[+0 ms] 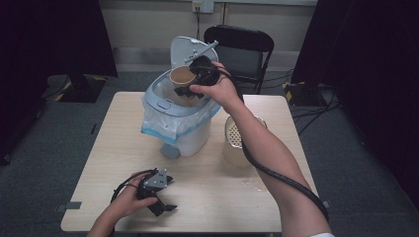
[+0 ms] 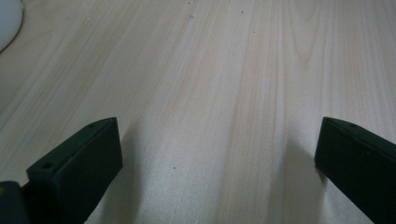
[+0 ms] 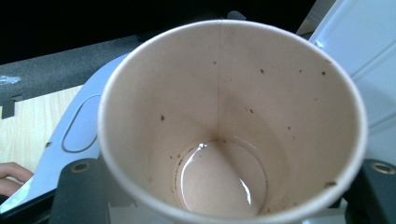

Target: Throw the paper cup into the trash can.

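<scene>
From the high view, my right gripper (image 1: 190,89) holds a paper cup (image 1: 182,76) tilted over the open mouth of the white plastic bin (image 1: 190,138), which is lined with a thin, crinkled clear bag and has its lid (image 1: 188,49) standing upright behind. The bin sits at the far middle of the pale wooden table (image 1: 212,197). A clear pitcher (image 1: 234,140) stands just right of it, half hidden by my forearm. My left gripper (image 1: 163,200) rests near the front edge, with bare tabletop between it and the bin.

In the left gripper view, the two matte black jaws stand wide apart with nothing between them, over smooth, fine-grained wood (image 2: 210,93). A white curved edge at the top left corner is cut off.

In the right gripper view, the jaws are partly closed on the cup's (image 3: 224,126) sides. Its tan inner wall is speckled with dark flecks, and a little glossy brown liquid (image 3: 219,177) pools at the bottom. The cup hides the bin's opening; the grey-white rim (image 3: 79,126) shows at left.
</scene>
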